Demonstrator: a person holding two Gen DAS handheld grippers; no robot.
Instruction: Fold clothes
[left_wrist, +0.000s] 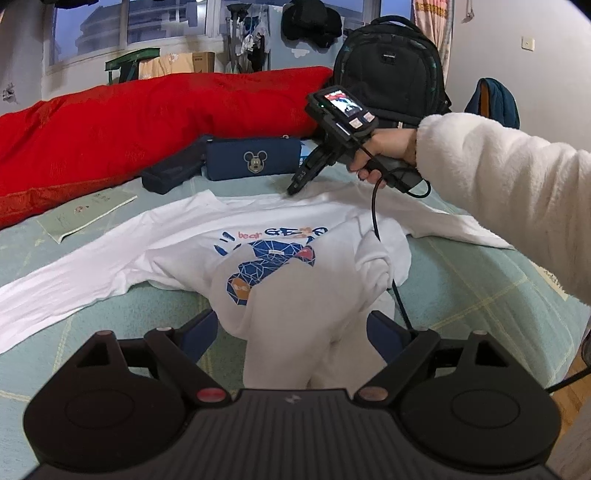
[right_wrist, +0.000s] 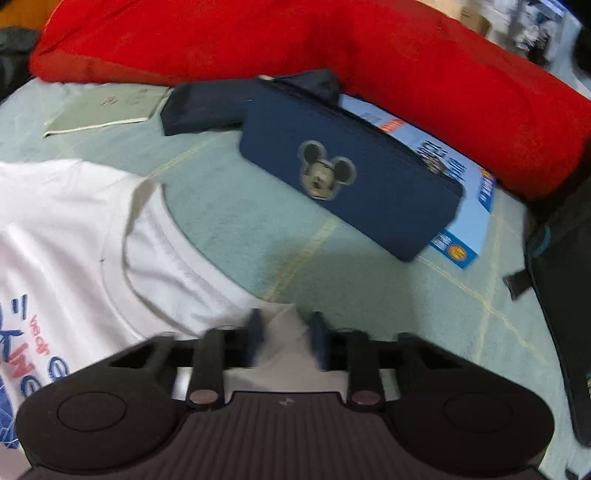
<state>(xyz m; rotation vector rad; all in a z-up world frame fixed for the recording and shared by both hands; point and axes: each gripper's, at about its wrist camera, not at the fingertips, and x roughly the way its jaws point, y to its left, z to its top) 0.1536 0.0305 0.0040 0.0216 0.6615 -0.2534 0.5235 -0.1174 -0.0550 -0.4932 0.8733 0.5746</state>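
Pale green checked bedspread (left_wrist: 480, 288) is carrying a white printed cotton T-shirt (left_wrist: 207, 251); the left gripper (left_wrist: 291, 332) is gaping around bunched hem, the right gripper (right_wrist: 284, 332) is clenching its collar edge.

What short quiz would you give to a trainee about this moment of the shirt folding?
1. True or false: the fingers of the right gripper are closed on the white T-shirt.
2. Which picture is on the navy pouch? A) a mouse head B) a star C) a flower
3. In a few words: which large thing lies behind the pouch?
Key: 1 true; 2 A; 3 a long red quilt.
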